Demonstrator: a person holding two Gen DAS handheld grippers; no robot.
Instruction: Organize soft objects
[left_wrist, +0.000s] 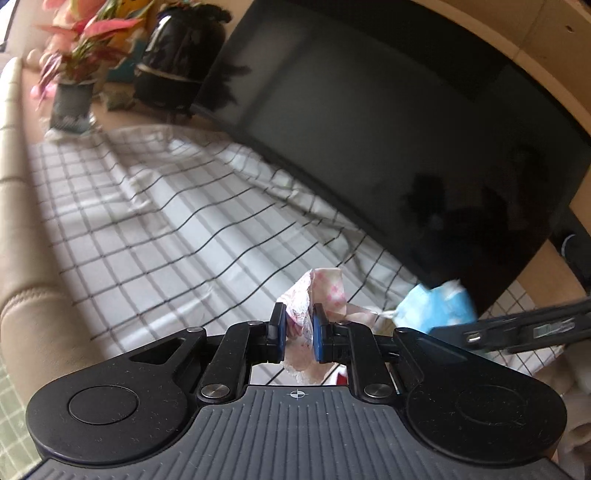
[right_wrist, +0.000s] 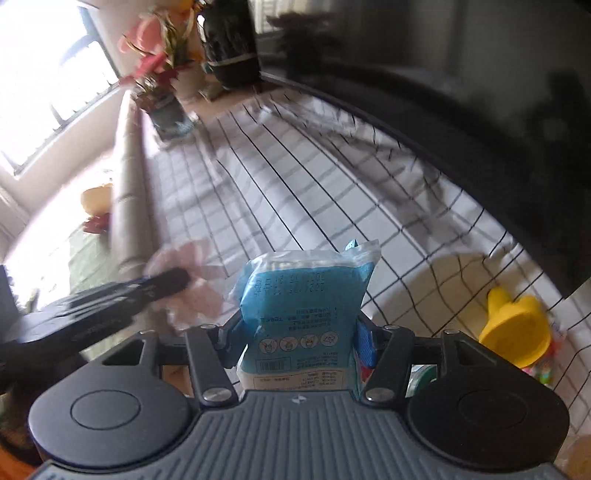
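Pink cloth (left_wrist: 300, 325) pinched between left tongs (left_wrist: 299, 332); blue packet (right_wrist: 301, 321) between right tongs (right_wrist: 295, 339).

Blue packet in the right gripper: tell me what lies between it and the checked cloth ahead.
Nothing visible does. The blue packet is clamped in the right gripper, and the checked cloth beyond it lies bare; the yellow toy sits off to the right.

Potted plant (left_wrist: 74, 74) blurred; blue packet (right_wrist: 303, 317) bottom hidden behind claw.

White cloth with black grid lines (right_wrist: 332, 192); pale pink floral-print lace-edged fabric (left_wrist: 325, 291); blue printed plastic tissue pack (right_wrist: 303, 295); yellow plastic toy (right_wrist: 513, 325).
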